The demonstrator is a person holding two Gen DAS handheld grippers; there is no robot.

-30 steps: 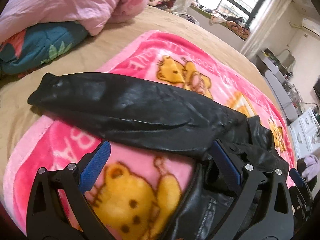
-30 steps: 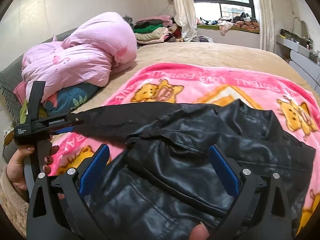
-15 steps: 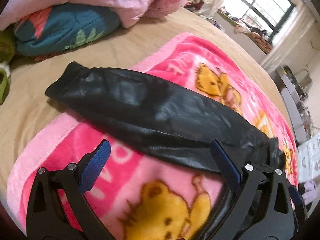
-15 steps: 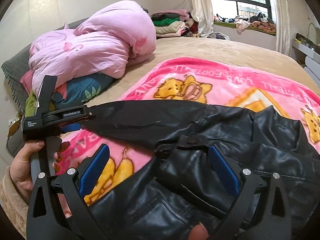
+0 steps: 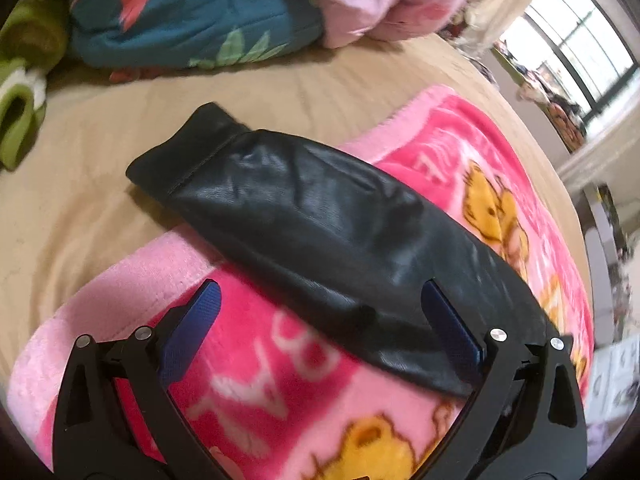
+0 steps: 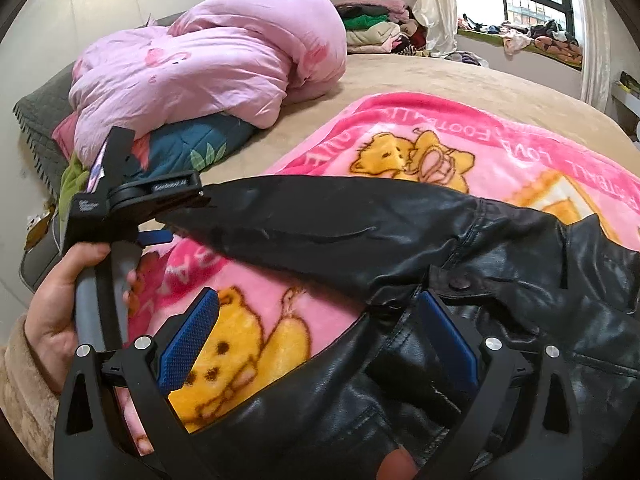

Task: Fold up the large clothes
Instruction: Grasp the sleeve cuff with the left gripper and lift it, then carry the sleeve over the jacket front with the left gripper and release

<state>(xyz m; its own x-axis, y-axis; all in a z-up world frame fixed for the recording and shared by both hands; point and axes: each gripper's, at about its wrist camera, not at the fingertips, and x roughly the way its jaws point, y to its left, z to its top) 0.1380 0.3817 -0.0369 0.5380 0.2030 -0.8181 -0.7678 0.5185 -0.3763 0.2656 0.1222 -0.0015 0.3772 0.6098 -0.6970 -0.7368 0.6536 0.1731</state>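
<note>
A black leather jacket (image 6: 500, 320) lies on a pink cartoon-bear blanket (image 6: 440, 136) on the bed. Its sleeve (image 5: 320, 224) stretches out flat to the left, the cuff resting on the tan sheet. My left gripper (image 5: 320, 320) is open and empty, hovering over the blanket just short of the sleeve's middle; it also shows in the right wrist view (image 6: 160, 216), held in a hand beside the cuff end. My right gripper (image 6: 320, 328) is open and empty above the jacket's shoulder and armpit area, where the sleeve joins the body.
A pink duvet (image 6: 208, 64) and a teal floral pillow (image 5: 192, 20) are piled at the bed's head. A stack of folded clothes (image 6: 372, 28) sits by the curtain and window. Tan sheet (image 5: 80, 208) lies bare left of the blanket.
Both grippers have moved left along the sleeve toward its cuff. The sleeve now lies flatter and straighter. Both stay open.
</note>
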